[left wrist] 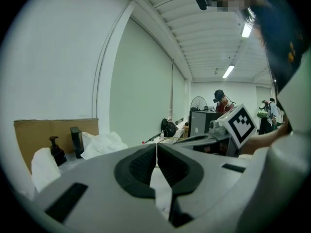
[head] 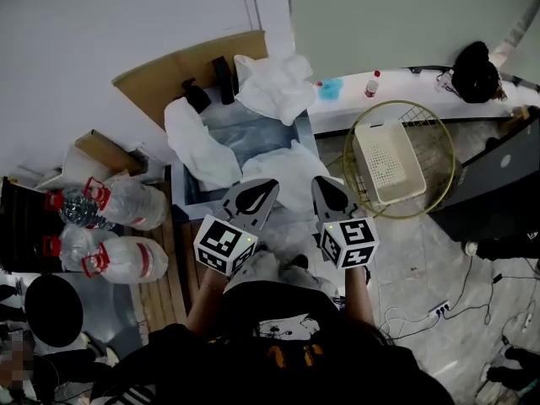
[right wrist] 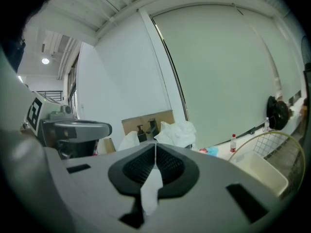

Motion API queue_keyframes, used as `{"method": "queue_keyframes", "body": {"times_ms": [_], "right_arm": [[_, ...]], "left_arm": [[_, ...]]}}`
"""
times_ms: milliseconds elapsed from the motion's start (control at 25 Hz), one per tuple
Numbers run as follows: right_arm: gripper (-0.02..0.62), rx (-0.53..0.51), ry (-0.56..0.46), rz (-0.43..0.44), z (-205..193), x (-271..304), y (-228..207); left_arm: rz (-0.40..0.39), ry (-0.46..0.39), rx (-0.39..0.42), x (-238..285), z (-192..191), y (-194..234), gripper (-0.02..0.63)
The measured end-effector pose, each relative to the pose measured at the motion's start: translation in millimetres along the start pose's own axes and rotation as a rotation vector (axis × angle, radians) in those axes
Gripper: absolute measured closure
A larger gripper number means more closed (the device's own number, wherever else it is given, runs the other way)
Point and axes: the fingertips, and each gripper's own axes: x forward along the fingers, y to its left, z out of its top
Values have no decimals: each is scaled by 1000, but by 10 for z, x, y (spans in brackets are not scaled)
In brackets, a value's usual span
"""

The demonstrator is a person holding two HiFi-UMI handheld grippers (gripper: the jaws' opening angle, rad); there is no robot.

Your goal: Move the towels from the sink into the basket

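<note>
The sink (head: 179, 194) holds white towels: one draped over its left wall (head: 198, 146), one heaped at its far right corner (head: 274, 87), one over its near right edge (head: 291, 169). The white basket (head: 388, 163) stands to the right, empty. My left gripper (head: 257, 194) (left wrist: 156, 147) and right gripper (head: 331, 191) (right wrist: 155, 147) point side by side at the near towel, both shut. White cloth shows through the gap behind each pair of tips; I cannot tell whether any is pinched.
A gold wire ring (head: 449, 154) surrounds the basket. A soap dispenser (head: 196, 95) and cardboard (head: 181, 66) stand behind the sink. Large water bottles (head: 126, 202) lie on the left. A small bottle (head: 371, 83) and a black bag (head: 475, 72) sit on the right ledge.
</note>
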Motion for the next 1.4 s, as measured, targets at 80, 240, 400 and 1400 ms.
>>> {"method": "queue_keyframes", "body": {"times_ms": [80, 240, 400, 1400], "right_arm": [[586, 3, 8, -7, -28, 53, -39], [586, -13, 23, -38, -60, 171, -127], [583, -23, 41, -55, -101, 306, -229], [306, 48, 652, 0, -1456, 1016, -568]], "left_arm": [[-2, 8, -5, 30, -19, 41, 597], [-24, 19, -5, 109, -41, 147, 597], [-60, 15, -4, 211, 3, 268, 597], [-198, 14, -10, 536, -54, 884, 597]]}}
